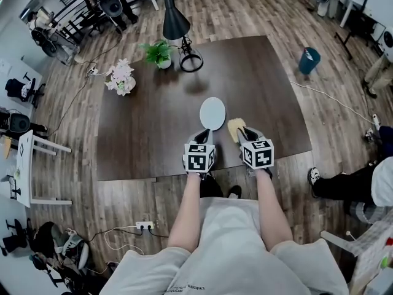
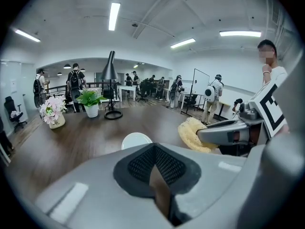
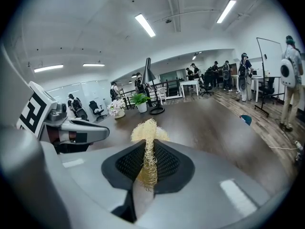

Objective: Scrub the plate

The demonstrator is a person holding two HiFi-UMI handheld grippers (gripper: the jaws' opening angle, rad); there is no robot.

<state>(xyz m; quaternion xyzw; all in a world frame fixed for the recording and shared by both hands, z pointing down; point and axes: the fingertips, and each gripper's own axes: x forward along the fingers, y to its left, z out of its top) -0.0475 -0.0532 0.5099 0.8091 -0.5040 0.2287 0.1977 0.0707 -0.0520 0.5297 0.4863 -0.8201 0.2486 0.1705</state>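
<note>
1. I hold two tools. My left tool [image 1: 202, 135] has its jaws closed together with nothing between them, as the left gripper view [image 2: 153, 155] shows.
2. My right tool [image 1: 245, 133] is clamped on the one yellow fibrous loofah scrubber [image 1: 234, 128]. In the right gripper view the tool [image 3: 148, 152] pinches its lower part while its tuft [image 3: 149, 130] sticks out past the tips.
3. There is one round white plate [image 1: 212, 113]. It lies flat on the dark brown wooden worktop [image 1: 141, 134], just ahead of my left tool and nearer the near edge than the far one. The scrubber is just beside its right near rim; I cannot tell if they touch.
4. Three other things stand toward the far left of the worktop, well apart from the plate: one green potted plant [image 1: 159, 53], one pot of pale pink flowers [image 1: 120, 77] and one black cone-shaded desk lamp [image 1: 175, 21].
5. The worktop is bare to the left and right of the plate, out to both side edges.
6. One blue bin [image 1: 309, 60] stands on the floor beyond the far right corner.
</note>
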